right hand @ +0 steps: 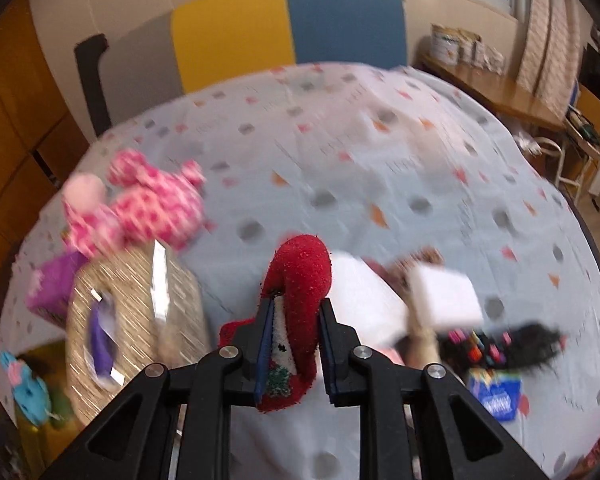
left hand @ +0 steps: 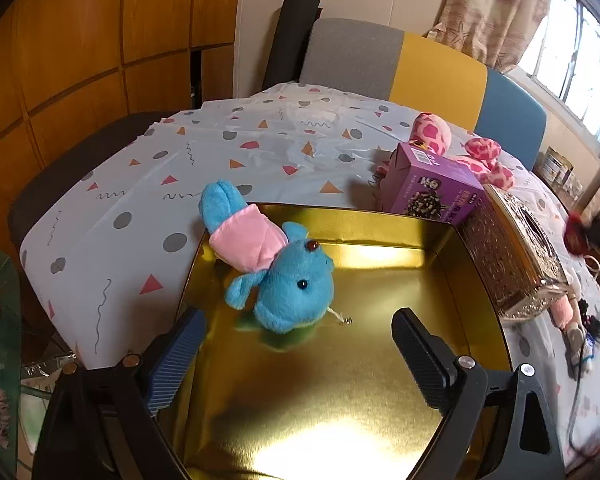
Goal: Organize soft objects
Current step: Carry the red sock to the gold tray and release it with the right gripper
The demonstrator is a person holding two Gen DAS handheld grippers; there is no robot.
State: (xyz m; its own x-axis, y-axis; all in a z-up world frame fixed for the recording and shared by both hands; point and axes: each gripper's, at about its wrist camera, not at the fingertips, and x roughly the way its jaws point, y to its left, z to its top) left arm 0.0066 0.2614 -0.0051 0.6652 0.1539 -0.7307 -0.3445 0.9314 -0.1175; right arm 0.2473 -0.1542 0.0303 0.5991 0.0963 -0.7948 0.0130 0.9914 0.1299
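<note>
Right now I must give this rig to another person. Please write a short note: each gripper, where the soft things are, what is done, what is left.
Left gripper: open, empty, above the gold tray.
Right gripper: shut on the red sock, lifted over the table.
Done: blue plush lies in the tray, its tail over the rim.
Left: put the sock in; the pink spotted plush and the doll are on the table.

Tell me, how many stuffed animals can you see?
2. The blue toy hangs over the gold tray's far-left rim. The pink toy lies behind the purple box. Others may be hidden.
</note>
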